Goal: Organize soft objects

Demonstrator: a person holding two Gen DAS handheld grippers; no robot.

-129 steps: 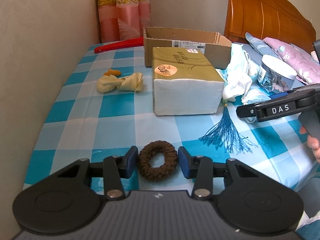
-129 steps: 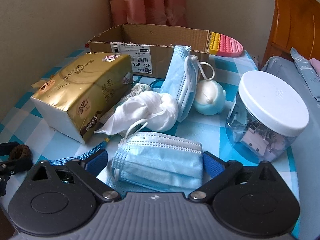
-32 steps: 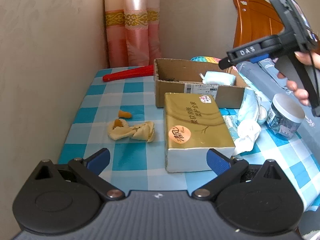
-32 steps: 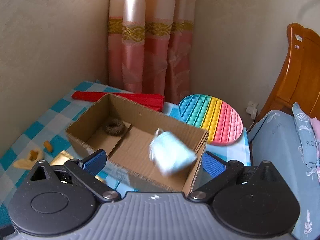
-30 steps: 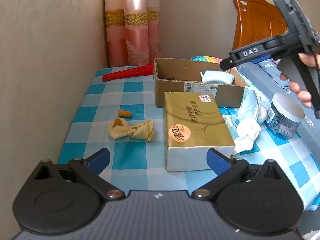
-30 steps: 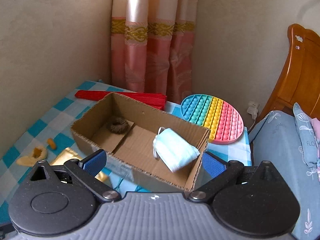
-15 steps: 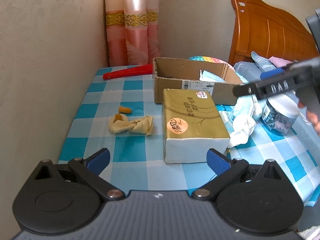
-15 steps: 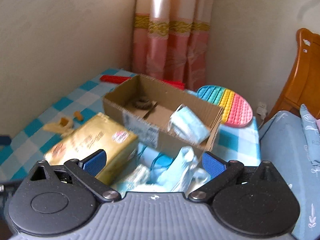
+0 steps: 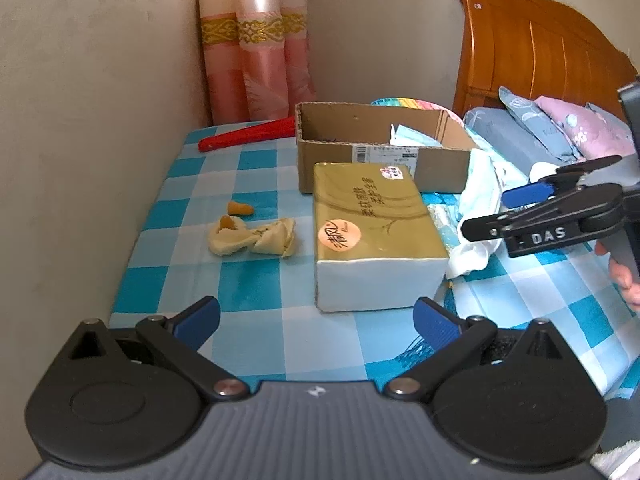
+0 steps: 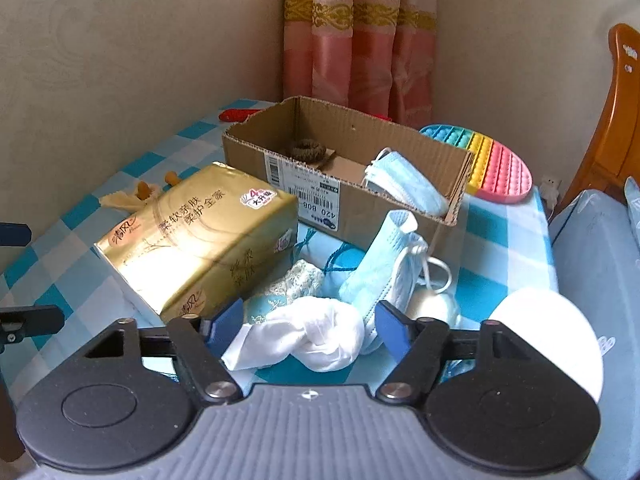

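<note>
1. The knotted white cloth bundle (image 10: 316, 340) lies on the checked worktop, in front of the brown cardboard box (image 10: 320, 196).
2. The right gripper (image 10: 308, 330) straddles it; its fingers are closing but not yet pressing.
3. Judged light, limp and compressible, unlikely to slip. Best taken across the thick knot, not the loose tail.
4. The left gripper (image 9: 316, 320) is spread wide, empty.

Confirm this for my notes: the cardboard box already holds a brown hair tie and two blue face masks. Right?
Not quite. The right wrist view shows the cardboard box holding the brown hair tie and only one blue face mask. The second mask lies outside, on the checked tablecloth before the box.
</note>
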